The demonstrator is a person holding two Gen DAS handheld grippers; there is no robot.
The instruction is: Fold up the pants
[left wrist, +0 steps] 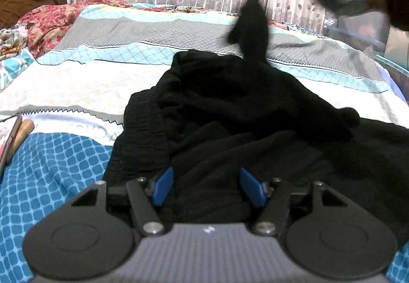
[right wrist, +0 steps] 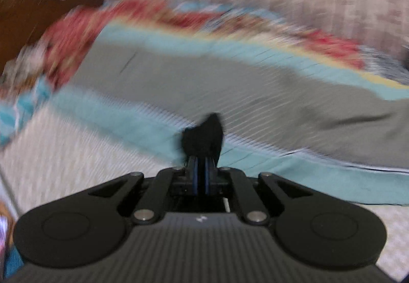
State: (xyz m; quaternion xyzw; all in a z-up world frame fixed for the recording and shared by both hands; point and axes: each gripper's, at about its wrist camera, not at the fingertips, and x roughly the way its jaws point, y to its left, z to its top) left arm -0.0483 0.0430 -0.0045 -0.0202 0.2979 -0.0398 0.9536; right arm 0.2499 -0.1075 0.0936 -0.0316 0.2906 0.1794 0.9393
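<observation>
Left gripper (left wrist: 206,187) half open, pads apart over crumpled black pants (left wrist: 242,114) heaped ahead on the bedspread (left wrist: 76,83). Right gripper (right wrist: 202,167) clamped on a lifted pants corner (view blurred).

right claw (right wrist: 202,167) (clamped), black pants (right wrist: 204,134)

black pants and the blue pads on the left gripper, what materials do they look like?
Pants: soft, matte black fabric, probably a crinkled woven or light knit; fine ripples near the waist edge and limp draping suggest it. Exact fibre can't be told.
Pads: smooth blue, slightly glossy, likely rubber or soft plastic, mounted on matte black arms that could be metal or hard plastic.
</observation>
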